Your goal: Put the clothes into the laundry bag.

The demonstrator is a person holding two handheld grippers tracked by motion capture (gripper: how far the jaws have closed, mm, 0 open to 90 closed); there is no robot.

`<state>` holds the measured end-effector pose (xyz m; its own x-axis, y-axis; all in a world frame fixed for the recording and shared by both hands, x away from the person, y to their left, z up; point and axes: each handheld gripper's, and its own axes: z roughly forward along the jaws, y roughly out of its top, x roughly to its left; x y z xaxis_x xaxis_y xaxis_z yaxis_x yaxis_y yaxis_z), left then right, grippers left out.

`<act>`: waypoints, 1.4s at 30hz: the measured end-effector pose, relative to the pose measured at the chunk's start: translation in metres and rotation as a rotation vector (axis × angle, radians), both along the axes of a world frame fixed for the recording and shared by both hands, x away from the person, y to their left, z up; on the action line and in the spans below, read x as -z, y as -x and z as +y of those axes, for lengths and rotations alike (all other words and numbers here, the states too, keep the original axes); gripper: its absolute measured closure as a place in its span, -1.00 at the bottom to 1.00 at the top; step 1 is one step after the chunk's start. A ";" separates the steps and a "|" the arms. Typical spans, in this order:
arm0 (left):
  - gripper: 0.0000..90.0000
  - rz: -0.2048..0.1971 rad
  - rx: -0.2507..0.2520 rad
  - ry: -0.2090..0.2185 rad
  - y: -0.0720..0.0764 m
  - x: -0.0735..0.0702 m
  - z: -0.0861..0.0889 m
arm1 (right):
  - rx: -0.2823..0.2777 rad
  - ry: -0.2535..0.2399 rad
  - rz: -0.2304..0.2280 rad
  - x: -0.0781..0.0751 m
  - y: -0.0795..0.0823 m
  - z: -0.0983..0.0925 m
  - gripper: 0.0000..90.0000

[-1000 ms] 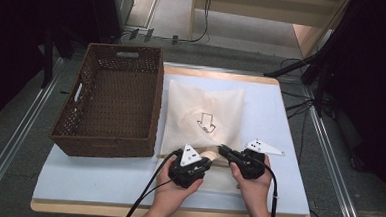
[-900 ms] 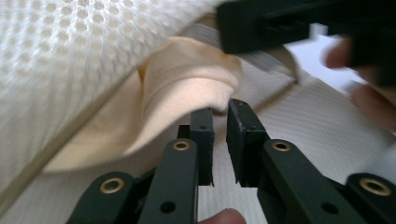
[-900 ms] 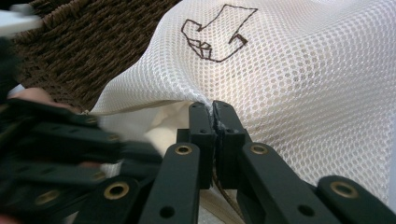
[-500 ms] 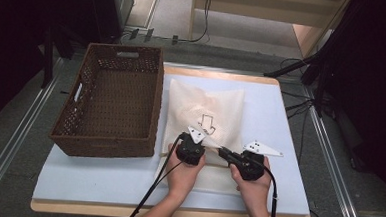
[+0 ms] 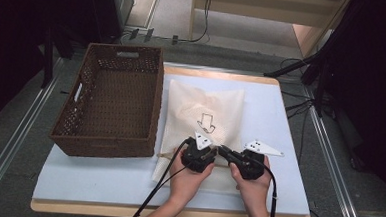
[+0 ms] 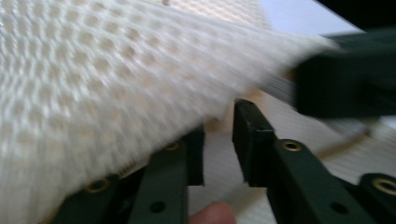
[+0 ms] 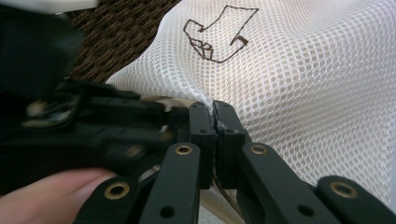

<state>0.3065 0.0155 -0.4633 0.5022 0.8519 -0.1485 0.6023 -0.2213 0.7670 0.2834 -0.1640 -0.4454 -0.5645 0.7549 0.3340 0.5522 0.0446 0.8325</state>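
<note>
Gripping the near edge of the white mesh bag [image 7: 299,88], the right claw [image 7: 214,122] has its two black jaws pressed together, with a pinch of the netting caught between the pads. In the high view that right claw [image 5: 225,151] sits at about 5 o'clock on the counter [image 5: 102,176], held in the person's right hand [image 5: 251,184], its tip pointing toward 10 o'clock.

Just beside it, toward 9 o'clock, is the left claw [image 5: 197,145], held in the left hand [image 5: 190,176]. In its own view the left claw [image 6: 218,142] has a narrow gap between the jaws; they have just been opening a little, and nothing is pinched between the pads. A fold of the mesh bag [image 6: 102,79] lies over the left-hand jaw, blurred, and the right claw's dark body crosses the view at 2 o'clock.

The mesh bag [image 5: 203,114] lies flat near the counter's middle, stretching from the claws up toward 12 o'clock. A brown outlined arrow mark [image 5: 205,123] is drawn on it, just beyond the claw tips; the right gripper view shows the same arrow mark [image 7: 219,35] at 12 o'clock.

At 9 to 11 o'clock stands a brown wicker basket [image 5: 80,112], its long side just beside the bag's left edge. Whether the two touch I cannot tell.
</note>
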 end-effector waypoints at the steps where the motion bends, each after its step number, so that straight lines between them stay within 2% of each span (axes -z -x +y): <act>1: 0.81 0.000 -0.028 -0.011 -0.004 0.002 0.002 | -0.001 0.000 0.003 0.000 0.001 0.000 0.96; 3: 0.92 -0.024 -0.071 -0.089 -0.010 0.006 0.004 | -0.003 0.002 0.003 0.000 0.001 0.000 0.96; 4: 0.94 -0.026 -0.074 -0.099 -0.011 0.008 0.005 | -0.005 0.006 0.004 0.001 0.001 0.000 0.96; 6: 0.93 -0.024 -0.070 -0.094 -0.009 0.007 0.004 | -0.007 0.010 0.003 0.001 0.000 -0.001 0.96; 8: 0.81 -0.019 -0.038 -0.068 -0.002 0.004 0.006 | -0.003 0.005 0.006 0.001 0.000 -0.001 0.96; 11: 0.61 -0.057 0.016 -0.044 0.018 -0.004 0.014 | -0.009 0.003 -0.003 0.001 0.000 -0.001 0.96; 12: 0.56 -0.070 0.032 -0.035 0.026 -0.007 0.019 | -0.013 -0.004 -0.001 0.000 0.000 -0.001 0.95; 14: 0.52 -0.112 0.035 -0.069 0.041 -0.014 0.031 | -0.031 -0.011 -0.004 0.000 0.000 -0.001 0.93; 17: 0.46 -0.120 0.032 -0.043 0.059 -0.018 0.052 | -0.041 -0.014 0.002 0.000 0.002 -0.001 0.92; 21: 0.43 -0.116 0.029 -0.013 0.072 -0.018 0.082 | -0.045 -0.009 0.005 0.001 0.005 -0.004 0.90; 23: 0.41 -0.120 0.035 -0.023 0.076 -0.018 0.095 | -0.057 -0.002 0.005 0.002 0.007 -0.006 0.87; 25: 0.37 -0.124 0.018 -0.031 0.080 -0.018 0.108 | -0.075 0.008 0.011 0.003 0.009 -0.006 0.85; 26: 0.36 -0.121 0.004 -0.023 0.082 -0.016 0.113 | -0.081 0.015 0.019 0.005 0.009 -0.006 0.85; 29: 0.34 -0.100 -0.018 -0.041 0.085 -0.009 0.128 | -0.090 0.025 0.068 0.012 0.006 -0.005 0.84; 32: 0.31 -0.077 -0.035 -0.028 0.088 -0.006 0.140 | -0.104 0.068 0.098 0.020 0.005 -0.001 0.80; 34: 0.29 -0.063 -0.037 -0.044 0.089 -0.004 0.145 | -0.110 0.102 0.102 0.024 0.005 0.002 0.73; 35: 0.29 -0.052 -0.059 -0.075 0.089 -0.003 0.148 | -0.113 0.111 0.105 0.025 0.005 0.003 0.66; 36: 0.29 -0.052 -0.074 -0.081 0.089 -0.003 0.150 | -0.118 0.118 0.105 0.026 0.005 0.003 0.56; 39: 0.27 -0.027 -0.105 -0.080 0.087 -0.003 0.156 | -0.119 0.122 0.098 0.029 0.007 0.006 0.29; 42: 0.25 0.014 -0.100 -0.062 0.085 0.000 0.159 | -0.117 0.130 0.069 0.026 0.010 0.007 0.09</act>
